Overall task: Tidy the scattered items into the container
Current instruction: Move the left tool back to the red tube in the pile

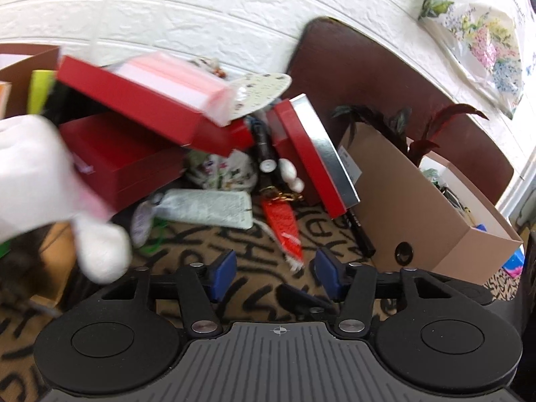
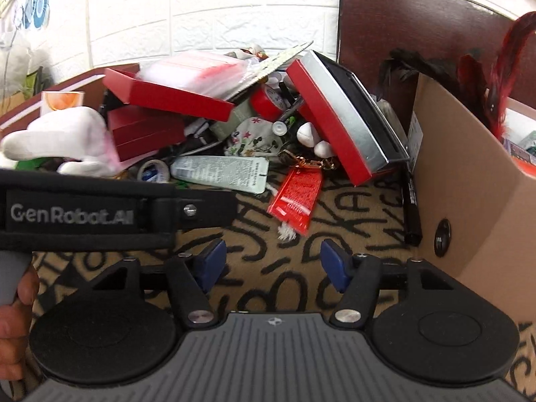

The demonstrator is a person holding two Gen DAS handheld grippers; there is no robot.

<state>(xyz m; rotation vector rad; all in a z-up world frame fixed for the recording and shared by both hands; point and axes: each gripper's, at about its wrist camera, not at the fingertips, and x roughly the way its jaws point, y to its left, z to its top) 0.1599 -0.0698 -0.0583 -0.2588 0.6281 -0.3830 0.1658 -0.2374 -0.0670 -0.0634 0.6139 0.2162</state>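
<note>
A heap of scattered items lies on the patterned cloth against the white wall: red boxes (image 1: pixel 134 107) (image 2: pixel 167 97), a red box with a silver lid (image 1: pixel 315 157) (image 2: pixel 341 120), a white plush toy (image 1: pixel 50 181) (image 2: pixel 67 137), a pale sachet (image 1: pixel 207 207) (image 2: pixel 221 171), a red tag on a gold clasp (image 1: pixel 283 227) (image 2: pixel 296 194) and a black marker (image 1: pixel 360 231) (image 2: pixel 410 204). The cardboard box container (image 1: pixel 418 201) (image 2: pixel 469 184) stands to the right. My left gripper (image 1: pixel 274 276) is open and empty, just short of the red tag. My right gripper (image 2: pixel 273 263) is open and empty, over bare cloth.
A dark brown board (image 1: pixel 368 77) (image 2: pixel 402 16) leans on the wall behind the container, with red and black feathers (image 2: pixel 502 67) sticking out of it. A flowered plastic bag (image 1: pixel 485 37) hangs at the upper right. The left gripper's body (image 2: pixel 100 211) crosses the right wrist view.
</note>
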